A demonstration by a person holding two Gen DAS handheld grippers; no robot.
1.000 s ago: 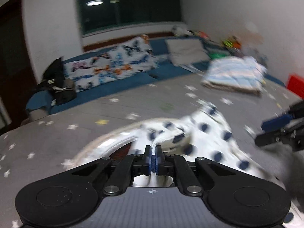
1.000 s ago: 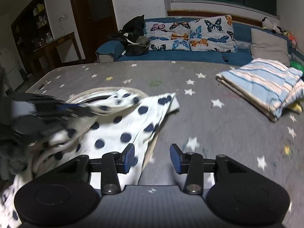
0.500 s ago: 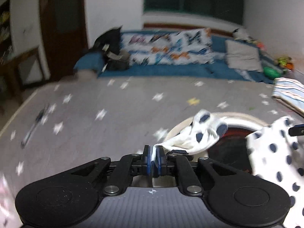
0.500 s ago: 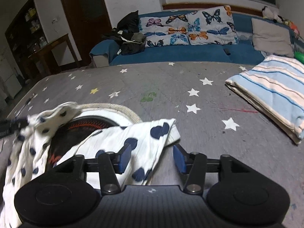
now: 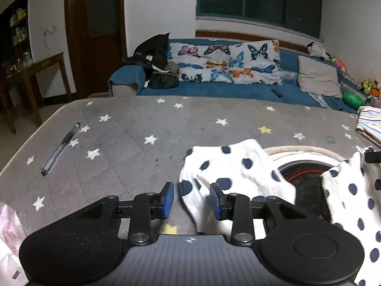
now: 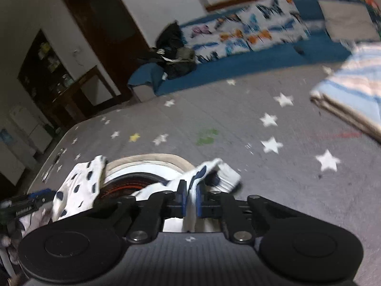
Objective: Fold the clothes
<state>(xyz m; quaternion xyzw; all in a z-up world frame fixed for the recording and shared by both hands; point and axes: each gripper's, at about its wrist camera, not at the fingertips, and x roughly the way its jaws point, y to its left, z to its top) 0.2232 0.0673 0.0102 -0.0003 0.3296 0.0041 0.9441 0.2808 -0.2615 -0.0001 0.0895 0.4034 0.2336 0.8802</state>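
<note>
- Left gripper (image 5: 191,200) — jaws spread apart, blue pads holding nothing; a corner of the polka-dot garment (image 5: 235,174) lies in the gap between them, nearer the right pad, loose.
- Right gripper (image 6: 190,196) — clenched on a fold of the same white cloth with navy dots, the fabric pinched between its blue pads and bunching out past the tips toward 1 o'clock.
- One polka-dot garment in all, lying on the grey star-printed mat (image 5: 133,128). In the left view it shows as two lobes, one at 12 o'clock from the left gripper and one at 3 o'clock at the frame edge, so its long axis runs roughly left to right across the near mat.
- Between the two lobes sits one round object with a pale rope-like rim (image 5: 307,151) and a dark centre ringed in orange-red; the garment drapes over its rim on both sides. What it is I cannot tell.
- One clear pen (image 5: 60,149) lies on the mat at 10 o'clock from the left gripper, well apart from the cloth, its long axis running near-left to far-right.
- One folded striped blanket (image 6: 352,97), blue and cream, rests on the mat at 2 o'clock in the right view, blurred.
- Farther off, one blue sofa (image 5: 214,91) spans the back wall at 12 o'clock, carrying two butterfly-print pillows (image 5: 226,63), one grey cushion (image 5: 318,76) and one pile of dark clothing (image 5: 157,64) at its left end.
</note>
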